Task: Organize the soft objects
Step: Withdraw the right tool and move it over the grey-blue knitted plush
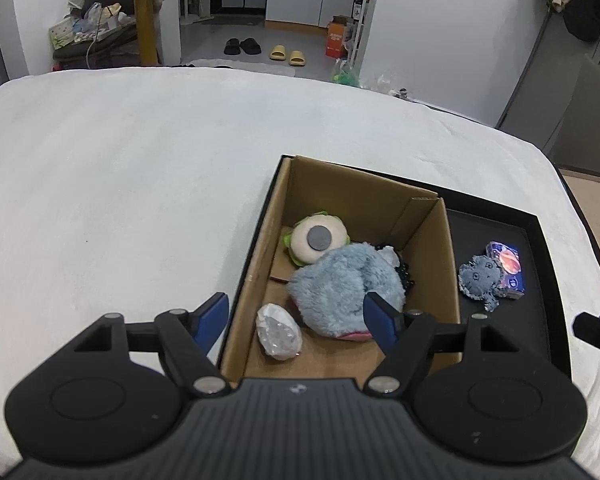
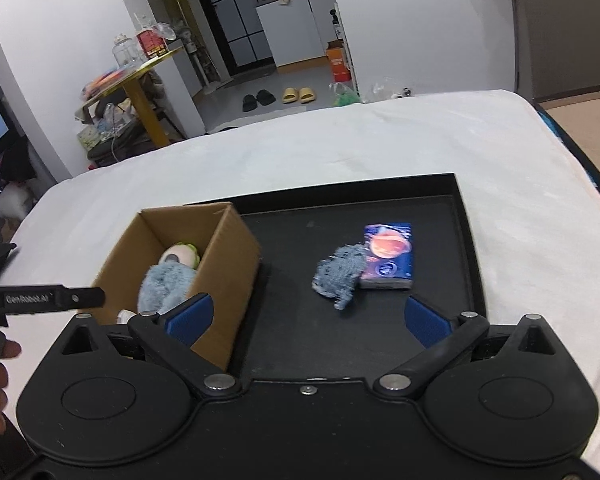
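The left claw [image 1: 296,320] hangs released and empty over the cardboard box [image 1: 440,264], which holds a blue plush [image 1: 340,284], a burger plush [image 1: 316,240] and a clear bag [image 1: 278,332]. The right claw [image 2: 308,316] gapes wide and empty above the black tray [image 2: 466,216], where a denim toy [image 2: 340,272] touches a tissue pack [image 2: 388,256].
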`<state>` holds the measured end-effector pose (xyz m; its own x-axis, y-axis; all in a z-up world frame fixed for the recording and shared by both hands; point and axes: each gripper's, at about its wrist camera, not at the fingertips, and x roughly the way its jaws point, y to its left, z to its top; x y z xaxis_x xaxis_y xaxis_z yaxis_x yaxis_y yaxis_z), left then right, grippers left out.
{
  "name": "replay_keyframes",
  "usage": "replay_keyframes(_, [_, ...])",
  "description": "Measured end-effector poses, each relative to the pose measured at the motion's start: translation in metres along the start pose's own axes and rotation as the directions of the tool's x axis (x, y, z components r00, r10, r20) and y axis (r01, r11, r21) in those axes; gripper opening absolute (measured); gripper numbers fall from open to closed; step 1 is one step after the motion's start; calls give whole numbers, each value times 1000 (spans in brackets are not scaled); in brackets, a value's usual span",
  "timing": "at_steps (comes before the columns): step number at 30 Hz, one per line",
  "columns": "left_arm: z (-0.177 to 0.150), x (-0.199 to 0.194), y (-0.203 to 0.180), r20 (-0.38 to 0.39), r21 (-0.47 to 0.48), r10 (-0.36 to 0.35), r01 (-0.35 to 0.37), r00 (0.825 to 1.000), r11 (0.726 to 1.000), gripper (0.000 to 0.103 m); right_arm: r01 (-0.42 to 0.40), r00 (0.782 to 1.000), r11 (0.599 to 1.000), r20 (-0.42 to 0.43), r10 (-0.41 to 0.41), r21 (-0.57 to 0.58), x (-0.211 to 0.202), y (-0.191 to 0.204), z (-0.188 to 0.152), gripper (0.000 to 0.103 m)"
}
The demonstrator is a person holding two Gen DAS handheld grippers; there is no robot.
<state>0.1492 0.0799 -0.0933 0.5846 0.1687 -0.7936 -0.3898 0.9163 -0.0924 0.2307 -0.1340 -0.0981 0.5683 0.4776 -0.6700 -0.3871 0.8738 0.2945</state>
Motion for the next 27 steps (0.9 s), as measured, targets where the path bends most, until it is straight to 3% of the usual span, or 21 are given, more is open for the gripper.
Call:
replay_keyframes(13, [0,5,21,-6,3,7,-7,1000,1000,73,13,1000,1000,14,-14,22,16,-13,-1,101])
replay_keyframes(27, [4,22,35,-15,-23,-24,24,1000,999,73,49,999,997,-2,-48,53,56,-15,-6,69])
